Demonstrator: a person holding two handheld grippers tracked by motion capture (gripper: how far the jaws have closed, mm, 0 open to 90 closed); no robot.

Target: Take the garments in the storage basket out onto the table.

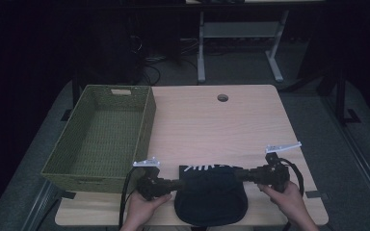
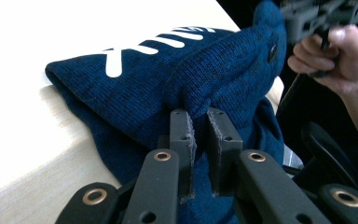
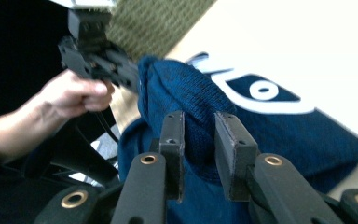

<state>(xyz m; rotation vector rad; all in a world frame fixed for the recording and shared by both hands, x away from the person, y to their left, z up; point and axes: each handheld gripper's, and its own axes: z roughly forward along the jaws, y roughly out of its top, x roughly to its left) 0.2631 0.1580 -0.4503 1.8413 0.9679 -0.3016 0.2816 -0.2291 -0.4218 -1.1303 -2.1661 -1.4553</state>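
A dark blue knit hat with white lettering lies at the table's front edge, partly overhanging it. My left gripper holds its left side and my right gripper its right side. In the left gripper view the jaws are shut on a raised fold of the hat, and the right gripper grips the far end. In the right gripper view the jaws pinch a bunched fold of the hat, with the left gripper at the far side.
A green woven basket with nothing in it stands on the left of the wooden table, close to my left gripper. A round cable hole sits near the far edge. Desk legs and cables lie on the dark floor behind.
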